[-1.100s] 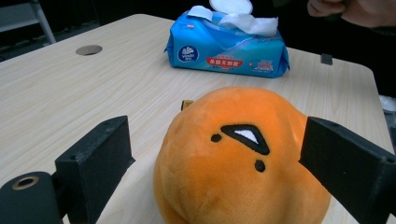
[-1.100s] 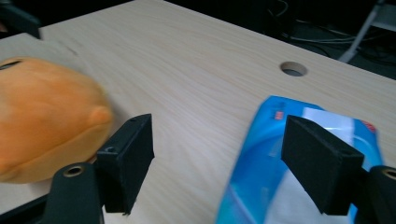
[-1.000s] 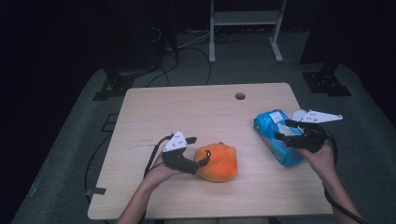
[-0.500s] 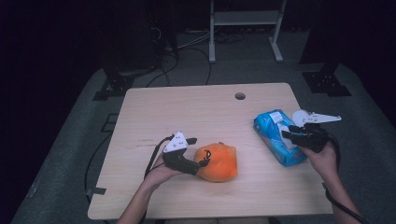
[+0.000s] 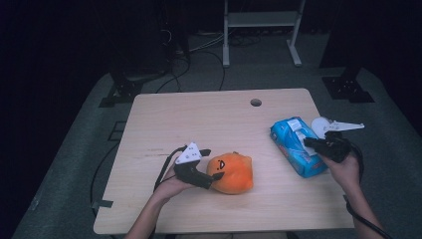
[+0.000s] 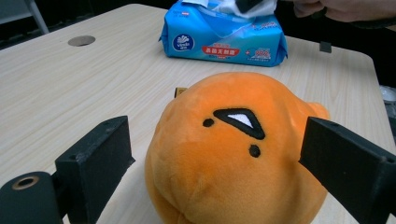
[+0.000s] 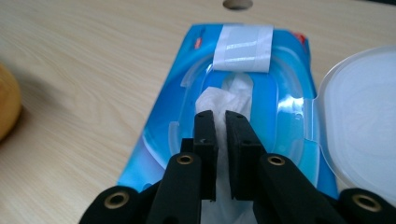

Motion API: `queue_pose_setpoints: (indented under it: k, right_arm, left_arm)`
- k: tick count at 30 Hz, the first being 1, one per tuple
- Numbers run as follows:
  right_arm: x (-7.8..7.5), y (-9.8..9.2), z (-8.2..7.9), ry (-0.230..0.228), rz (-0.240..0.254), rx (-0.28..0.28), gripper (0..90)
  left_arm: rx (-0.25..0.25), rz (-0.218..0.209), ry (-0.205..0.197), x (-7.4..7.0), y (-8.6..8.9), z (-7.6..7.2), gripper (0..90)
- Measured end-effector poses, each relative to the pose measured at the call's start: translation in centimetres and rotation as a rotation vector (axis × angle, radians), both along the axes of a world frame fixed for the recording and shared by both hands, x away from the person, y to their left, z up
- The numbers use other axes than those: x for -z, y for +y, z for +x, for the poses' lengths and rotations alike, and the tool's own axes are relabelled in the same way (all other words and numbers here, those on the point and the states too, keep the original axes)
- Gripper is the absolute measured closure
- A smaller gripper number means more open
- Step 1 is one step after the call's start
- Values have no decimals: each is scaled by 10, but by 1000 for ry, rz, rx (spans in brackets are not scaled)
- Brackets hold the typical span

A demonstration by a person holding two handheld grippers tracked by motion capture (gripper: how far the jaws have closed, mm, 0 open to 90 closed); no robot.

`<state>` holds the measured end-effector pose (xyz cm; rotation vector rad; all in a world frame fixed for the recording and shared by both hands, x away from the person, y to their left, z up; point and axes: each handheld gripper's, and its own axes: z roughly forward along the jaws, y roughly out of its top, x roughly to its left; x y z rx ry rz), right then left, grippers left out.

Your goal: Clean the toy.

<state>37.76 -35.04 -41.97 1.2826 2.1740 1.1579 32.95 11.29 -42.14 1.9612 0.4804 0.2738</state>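
Observation:
An orange plush toy (image 5: 233, 173) with a stitched face lies on the wooden table (image 5: 199, 119), near the front. My left gripper (image 5: 211, 174) is at its left side. In the left gripper view the plush toy (image 6: 233, 154) sits between the spread jaws of the left gripper (image 6: 215, 140), with a thin gap at the left jaw. A blue wet-wipes pack (image 5: 293, 142) lies at the right, its white lid (image 7: 364, 121) flipped open. My right gripper (image 7: 220, 116) has just been closing and is now shut on the white wipe (image 7: 233, 91) that sticks out of the pack's opening.
A round cable hole (image 5: 256, 102) is at the table's back edge. Cables trail from both grippers. A dark floor with stand legs (image 5: 259, 30) surrounds the table. Bare wood stretches across the table's left and back.
My right gripper has sunk a little onto the wipes pack and its jaws have closed on the wipe. The left gripper and the plush toy have stayed put.

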Motion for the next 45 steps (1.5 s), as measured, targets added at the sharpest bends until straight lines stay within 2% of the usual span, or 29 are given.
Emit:
queue_pose_setpoints:
  k: [4, 6, 8, 13, 16, 17, 18, 19, 20, 21, 22, 23, 28, 30, 35, 37, 40, 41, 43, 45]
  right_arm:
    - [-16, -3, -11, -42, 34, -14, 830]
    - [-27, -2, -19, -69, 30, -34, 830]
    - [-40, -1, -28, -104, 48, -59, 832]
    - [-73, 10, -58, -186, 119, -159, 831]
    - [-85, 31, -75, -200, 138, -254, 831]
    - [-85, 31, -75, -200, 138, -254, 831]
    - [-86, 40, -80, -198, 144, -293, 831]
    - [-86, 60, -89, -180, 163, -374, 831]
    - [-86, 67, -92, -176, 163, -398, 831]
    - [-86, 67, -92, -176, 163, -398, 831]
    - [-84, 76, -95, -168, 163, -428, 831]
    - [-81, 94, -98, -144, 162, -484, 831]
    - [-76, 121, -95, -72, 186, -584, 832]
    - [-72, 129, -90, -61, 162, -595, 832]
    - [-52, 144, -68, 10, 166, -606, 832]
    - [-44, 151, -60, 19, 110, -600, 831]
    - [-29, 155, -44, 40, 84, -573, 828]
    - [-24, 155, -39, 46, 88, -560, 828]
    - [-17, 152, -33, 68, 137, -556, 830]
    - [-18, 152, -35, 71, 183, -564, 831]
  left_arm:
    - [-6, 1, -1, 0, 2, -1, 86]
    - [-10, -3, 1, 1, 2, -1, 86]
    - [-11, -5, 5, 3, 2, -3, 86]
    - [-7, 4, -10, 6, 4, -11, 86]
    - [-3, 15, -34, 6, 6, -16, 92]
    - [-3, 15, -34, 6, 6, -16, 113]
    - [4, 14, -41, 6, 8, -18, 113]
    - [5, 17, -49, 6, 10, -19, 127]
    - [8, 16, -51, 7, 11, -20, 131]
    - [8, 16, -51, 7, 11, -20, 143]
    - [12, 18, -52, 8, 11, -20, 143]
    - [12, 26, -49, 10, 10, -19, 149]
    - [23, 43, -60, 15, 8, -17, 212]
    - [26, 33, -54, 16, 6, -16, 216]
    - [31, 24, -53, 17, 4, -15, 225]
    - [35, 26, -52, 18, 3, -15, 225]
    - [38, 32, -56, 19, 3, -16, 225]
    - [41, 35, -56, 19, 3, -16, 225]
    - [40, 36, -53, 20, 3, -16, 225]
    - [40, 34, -49, 21, 3, -15, 225]
